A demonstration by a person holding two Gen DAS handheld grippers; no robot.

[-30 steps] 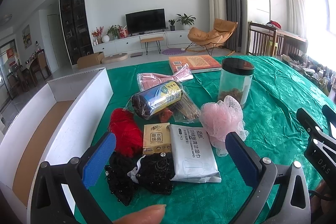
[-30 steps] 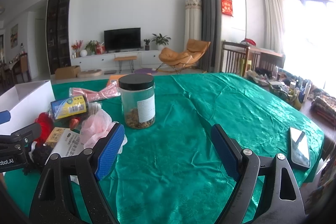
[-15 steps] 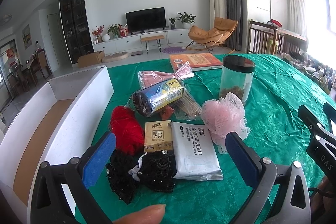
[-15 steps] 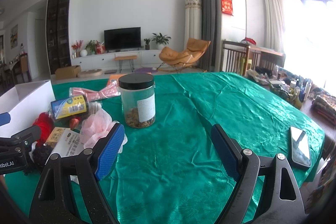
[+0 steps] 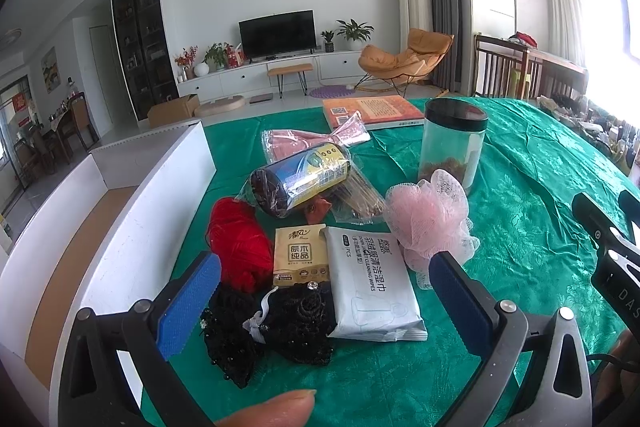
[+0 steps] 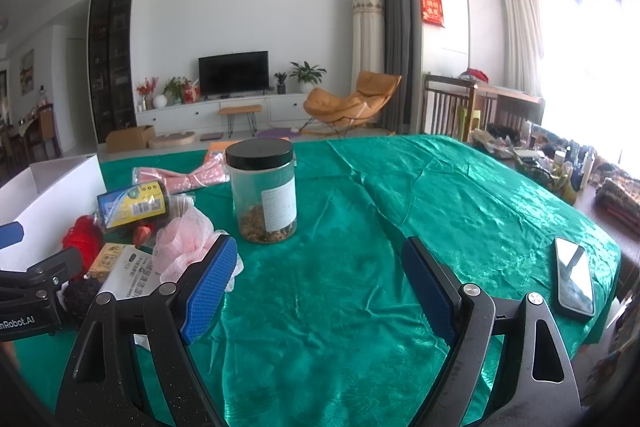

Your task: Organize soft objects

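A pile lies on the green tablecloth (image 5: 532,187): a red yarn ball (image 5: 238,247), a black beaded hair net (image 5: 276,323), a white wipes pack (image 5: 370,283), a small tan tissue pack (image 5: 300,253), a pink mesh bath puff (image 5: 430,219), a wrapped dark roll (image 5: 300,179) and a pink bagged cloth (image 5: 316,141). My left gripper (image 5: 320,297) hangs open just above the hair net and wipes pack, holding nothing. My right gripper (image 6: 316,283) is open over bare cloth, right of the puff (image 6: 184,241) and near the jar (image 6: 262,191).
A white open box (image 5: 120,235) with a brown floor stands left of the pile. A clear jar (image 5: 454,143) with a black lid stands behind the puff, an orange book (image 5: 372,111) beyond it. A phone (image 6: 574,281) lies near the table's right edge. Clutter lines the far right edge.
The left gripper has drifted slightly forward and down toward the pile. The right gripper has hardly moved. Both stay open.
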